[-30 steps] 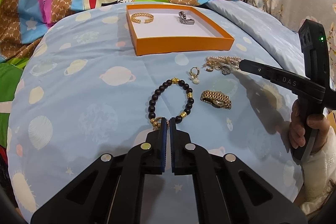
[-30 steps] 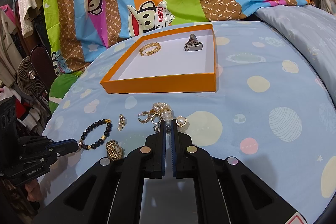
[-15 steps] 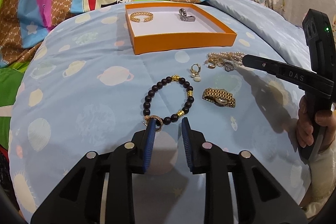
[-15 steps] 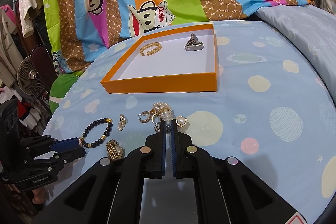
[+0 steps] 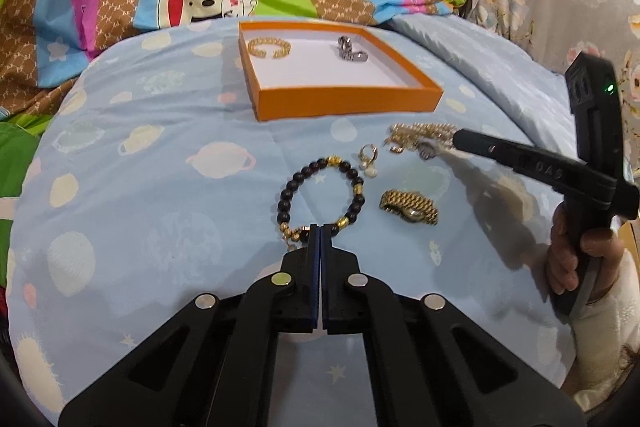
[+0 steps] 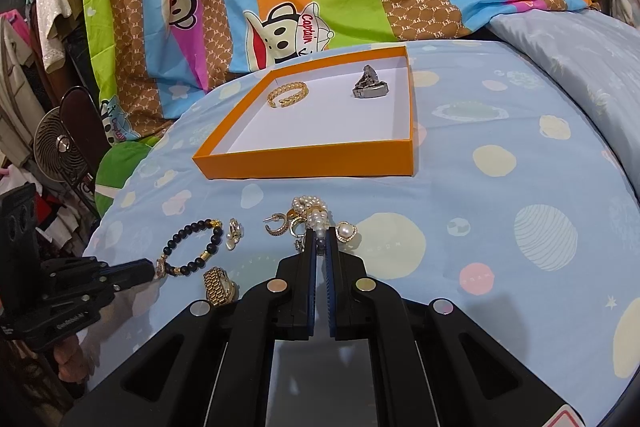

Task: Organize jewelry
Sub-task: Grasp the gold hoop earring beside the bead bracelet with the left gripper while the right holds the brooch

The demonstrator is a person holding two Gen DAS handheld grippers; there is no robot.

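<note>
The left tool (image 5: 320, 229) sits low at the centre of the left wrist view, its two blue-lined fingers pressed together on the near arc of the beaded bracelet (image 5: 320, 193). The pinch falls by the gold charm section, probably because the bracelet lies flat on the bed (image 5: 140, 227) and the near edge is the easiest part to reach. The rest of the loop rests on the blue planet-print sheet in the middle of the frame.

The right tool (image 6: 319, 233) occupies the lower centre of the right wrist view, its fingers nearly together around what looks like a strand of the pearl cluster (image 6: 314, 213); whether it truly grips cannot be told for sure, since a thin gap shows between the pads. Around that cluster lie a gold hoop earring (image 6: 276, 223) to the left and a pearl stud (image 6: 346, 231) just to the right.

The orange tray (image 5: 344, 99) stands in the upper middle of the left view, well apart from the loose pieces, and already holds a gold bangle (image 5: 268, 47) and a silver clasp piece (image 5: 350, 51) set apart near its far wall. That spacing suggests the pieces are being laid out singly. A gold watch (image 5: 408, 213) and a small drop earring (image 5: 368, 159) lie on the sheet right of the bracelet, not yet moved.
</note>
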